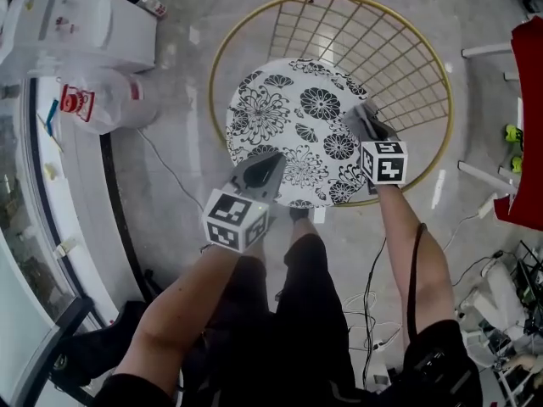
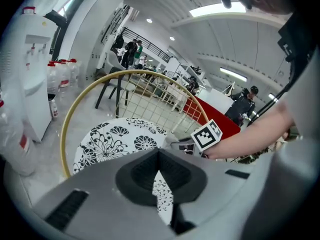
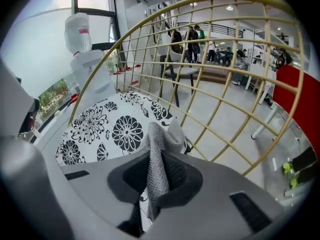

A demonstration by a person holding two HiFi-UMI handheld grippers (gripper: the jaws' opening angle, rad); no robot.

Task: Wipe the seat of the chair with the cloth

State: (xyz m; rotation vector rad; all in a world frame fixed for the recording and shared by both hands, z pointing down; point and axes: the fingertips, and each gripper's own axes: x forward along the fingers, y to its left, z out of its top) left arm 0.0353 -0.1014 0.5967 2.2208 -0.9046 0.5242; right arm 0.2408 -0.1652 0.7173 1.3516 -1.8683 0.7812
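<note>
Holding the grey woven cloth (image 3: 156,151) pinched between the jaws of my right gripper (image 1: 365,119), I see its free end bunched over the round black-and-white floral seat cushion (image 1: 288,113), at the cushion's right edge beside the gold wire chair frame (image 1: 222,66); my left gripper (image 1: 268,164) hangs over the seat's lower edge, near the centre of the head view, its jaws pressed together at the tips on nothing; a white water dispenser (image 1: 76,19) stands upper left.
</note>
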